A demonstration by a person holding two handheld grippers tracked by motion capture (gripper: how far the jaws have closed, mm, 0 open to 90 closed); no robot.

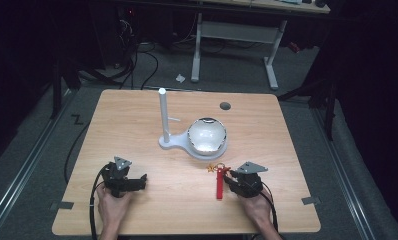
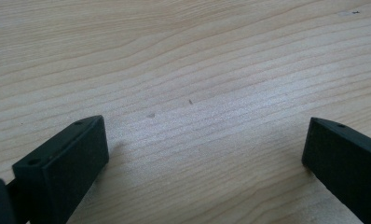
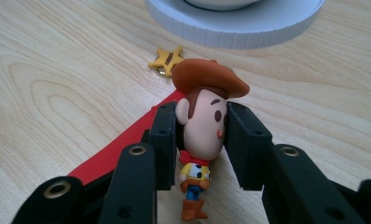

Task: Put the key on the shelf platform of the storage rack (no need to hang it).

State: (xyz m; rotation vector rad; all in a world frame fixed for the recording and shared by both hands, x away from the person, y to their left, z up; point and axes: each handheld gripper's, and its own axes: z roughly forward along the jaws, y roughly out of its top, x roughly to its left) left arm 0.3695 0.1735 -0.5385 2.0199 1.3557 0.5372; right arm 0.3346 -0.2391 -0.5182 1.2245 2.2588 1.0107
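A round silver bowl (image 1: pixel 207 135) is sitting on the flat white stand (image 1: pixel 174 143) mid-surface, its upright post (image 1: pixel 163 116) rising to the bowl's left. A small cowboy figure keychain (image 3: pixel 202 135) is lying nearer the person, right of centre, its red strap (image 1: pixel 219 185) trailing back, on the light wooden surface (image 1: pixel 152 205).

We see the red strap (image 3: pixel 123 149) partly hidden behind the right tongs (image 3: pixel 202 140); the white base (image 3: pixel 235 23) is cut off by the top edge.
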